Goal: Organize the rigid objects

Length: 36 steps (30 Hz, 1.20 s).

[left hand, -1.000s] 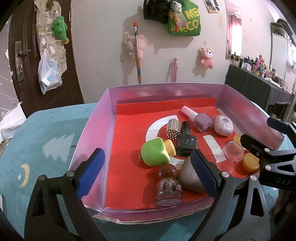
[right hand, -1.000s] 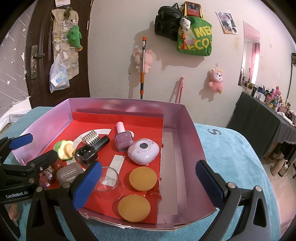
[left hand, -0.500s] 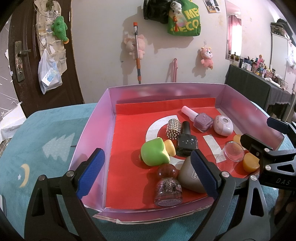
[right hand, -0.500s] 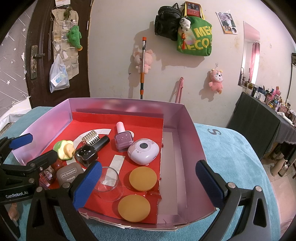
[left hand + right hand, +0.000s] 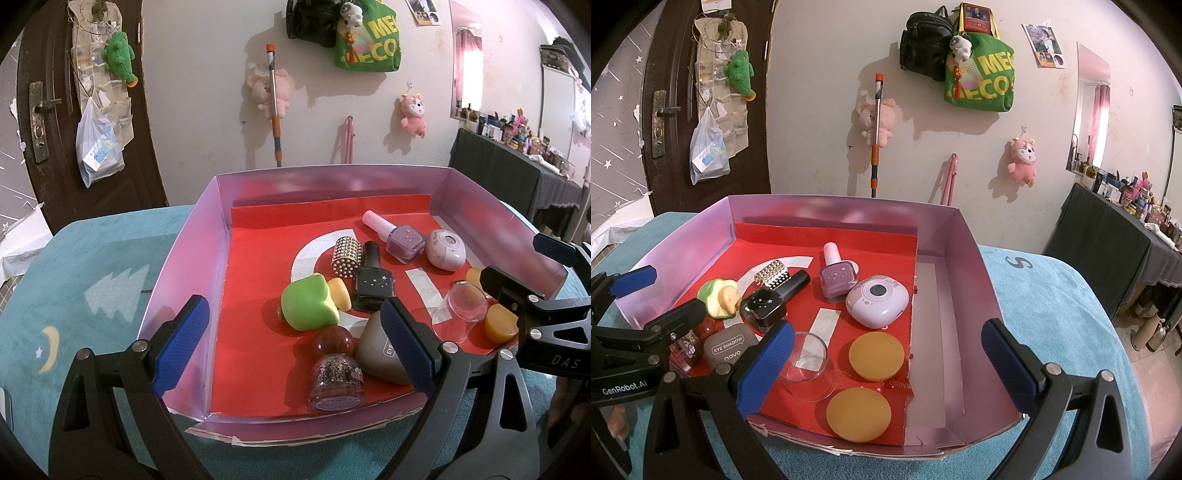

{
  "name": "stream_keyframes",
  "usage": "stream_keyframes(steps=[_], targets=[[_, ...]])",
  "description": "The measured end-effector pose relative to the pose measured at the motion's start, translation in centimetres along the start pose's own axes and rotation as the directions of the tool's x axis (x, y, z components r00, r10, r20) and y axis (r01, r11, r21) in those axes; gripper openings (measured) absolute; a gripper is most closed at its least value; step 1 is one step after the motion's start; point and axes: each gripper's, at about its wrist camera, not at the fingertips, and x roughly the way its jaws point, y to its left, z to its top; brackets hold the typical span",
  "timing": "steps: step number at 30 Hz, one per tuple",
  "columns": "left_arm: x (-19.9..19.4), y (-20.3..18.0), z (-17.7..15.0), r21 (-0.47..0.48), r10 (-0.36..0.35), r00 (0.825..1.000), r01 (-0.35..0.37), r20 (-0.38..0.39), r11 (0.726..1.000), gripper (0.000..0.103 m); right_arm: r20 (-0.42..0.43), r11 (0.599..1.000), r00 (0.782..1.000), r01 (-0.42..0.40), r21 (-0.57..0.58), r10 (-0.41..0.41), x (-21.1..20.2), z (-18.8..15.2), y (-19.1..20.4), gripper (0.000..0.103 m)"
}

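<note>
A pink-walled box (image 5: 188, 254) (image 5: 964, 258) with a red floor holds the objects: a green toy (image 5: 310, 308) (image 5: 718, 297), a black nail polish (image 5: 373, 282) (image 5: 774, 301), a purple nail polish (image 5: 400, 240) (image 5: 836, 277), a studded cap (image 5: 346, 254), a glitter bottle (image 5: 334, 373), a grey eye-shadow case (image 5: 380, 350) (image 5: 727, 349), a lilac compact (image 5: 445, 251) (image 5: 877, 301), a clear cup (image 5: 460, 310) (image 5: 809, 363) and two orange discs (image 5: 875, 354). My left gripper (image 5: 295, 343) is open and empty over the box's near left. My right gripper (image 5: 886, 365) is open and empty over its near right.
The box stands on a teal cloth (image 5: 92, 280) on a table. A strip at the box's right side (image 5: 934, 332) holds nothing. A dark door (image 5: 44, 110), a wall with hanging toys and a bag (image 5: 979, 81), and a cluttered dark counter (image 5: 1126, 236) lie beyond.
</note>
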Motion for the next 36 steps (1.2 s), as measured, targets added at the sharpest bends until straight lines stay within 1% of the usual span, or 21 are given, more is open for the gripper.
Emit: stream_keyframes(steps=[8,11,13,15,17,19,21,22,23,26,28,30,33,35,36], targets=[[0.0,0.2,-0.1,0.001,-0.005,1.000,0.005,-0.001,1.000,0.095,0.000,1.000,1.000,-0.001,0.001,0.001,0.0,0.0,0.0,0.103],[-0.7,0.5,-0.2,-0.017,0.009,1.000,-0.009,0.002,1.000,0.095,0.004,1.000,1.000,-0.001,-0.001,0.001,-0.1,-0.1,-0.1,0.103],[-2.1,0.5,-0.3,-0.017,-0.003,1.000,0.003,0.001,1.000,0.095,-0.008,1.000,1.000,0.013,-0.011,-0.013,-0.5,-0.2,-0.1,0.103],[-4.1,0.3,-0.6,-0.009,-0.008,1.000,0.008,0.013,1.000,0.095,-0.010,1.000,1.000,0.006,-0.007,-0.006,-1.9,-0.3,-0.1,0.103],[-6.2,0.0,-1.3,0.010,0.000,1.000,0.000,0.012,1.000,0.095,0.006,1.000,1.000,-0.014,0.001,0.014,-4.0,-0.5,-0.1,0.103],[-7.7,0.0,-2.2,0.001,-0.003,1.000,0.003,-0.011,1.000,0.095,-0.010,1.000,1.000,-0.017,0.003,0.017,-6.1,-0.8,0.1,0.103],[-9.0,0.2,-3.4,-0.026,-0.032,0.998,0.031,-0.046,0.999,0.095,-0.018,0.999,0.999,-0.049,0.022,0.050,-8.3,-1.7,-0.1,0.103],[-9.4,0.2,-4.0,-0.039,-0.033,0.998,0.031,-0.062,0.999,0.095,-0.025,0.998,0.998,-0.052,0.028,0.053,-9.0,-2.1,0.0,0.103],[-10.0,0.3,-4.8,-0.052,-0.030,0.996,0.026,-0.080,0.998,0.095,-0.039,0.998,0.998,-0.048,0.031,0.050,-9.7,-2.6,0.0,0.103],[-10.2,0.1,-6.6,-0.069,-0.025,0.992,0.017,-0.125,0.997,0.095,-0.124,0.998,0.991,-0.037,0.044,0.042,-10.2,-4.7,-0.1,0.103],[-9.8,0.0,-7.5,-0.074,-0.018,0.986,0.006,-0.165,0.997,0.095,-0.192,0.997,0.980,-0.031,0.071,0.044,-9.9,-6.4,-0.5,0.103],[-9.2,-0.2,-8.3,-0.078,0.003,0.978,-0.020,-0.207,0.997,0.095,-0.243,0.996,0.969,-0.019,0.082,0.038,-9.4,-7.8,-0.6,0.103],[-8.1,-0.7,-9.1,-0.076,0.000,0.967,-0.020,-0.256,0.997,0.095,-0.298,0.998,0.955,0.013,0.062,0.006,-8.5,-9.1,-0.5,0.103],[-7.3,-1.2,-9.5,-0.064,0.009,0.956,-0.029,-0.294,0.998,0.095,-0.318,0.998,0.948,0.031,0.054,-0.012,-8.1,-9.5,-0.4,0.103],[-7.1,-1.4,-9.7,-0.058,0.012,0.953,-0.031,-0.303,0.998,0.095,-0.327,0.998,0.945,0.039,0.054,-0.019,-7.8,-9.7,-0.4,0.103]])
